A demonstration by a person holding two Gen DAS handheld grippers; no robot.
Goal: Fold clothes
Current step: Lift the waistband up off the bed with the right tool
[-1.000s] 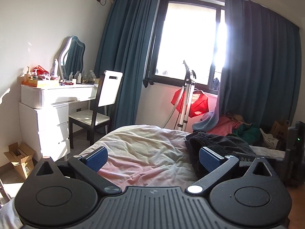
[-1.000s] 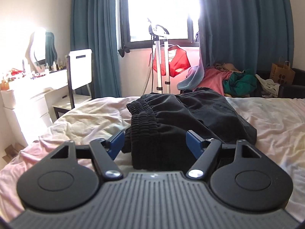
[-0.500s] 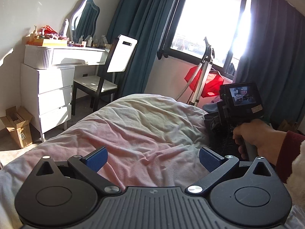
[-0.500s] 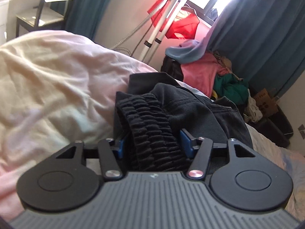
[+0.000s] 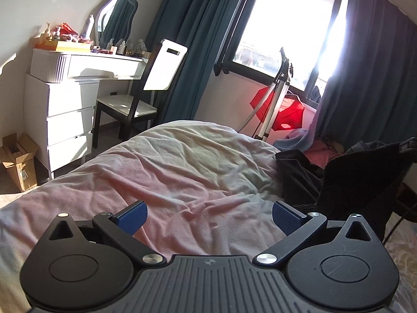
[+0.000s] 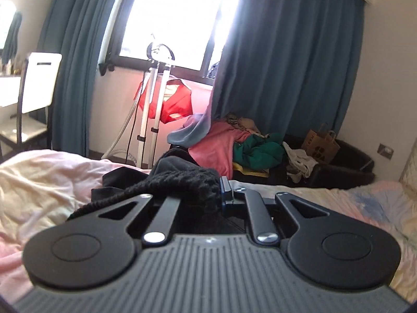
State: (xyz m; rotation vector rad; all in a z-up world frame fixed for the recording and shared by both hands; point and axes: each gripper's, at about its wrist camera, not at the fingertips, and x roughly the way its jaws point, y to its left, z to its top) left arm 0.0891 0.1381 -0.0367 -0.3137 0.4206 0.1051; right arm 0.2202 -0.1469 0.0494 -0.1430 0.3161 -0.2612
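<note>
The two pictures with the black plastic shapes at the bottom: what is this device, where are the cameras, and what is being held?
A person holds a two-finger gripper in each hand; a camera on each looks forward along its fingers. The left view shows the left gripper open over the pink bed cover, holding nothing. In the right view, the right gripper has just been closing and is shut on the ribbed edge of the black garment, lifting it off the bed. More clothes lie piled beyond the bed.

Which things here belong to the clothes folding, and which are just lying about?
Part of the job:
- black garment, clamped at its ribbed edge
- right hand-held gripper, shut on it
- left hand-held gripper, open, holding nothing
- bed

Just lying about:
- clothes pile
- paper bag
- chair
- cardboard box
</note>
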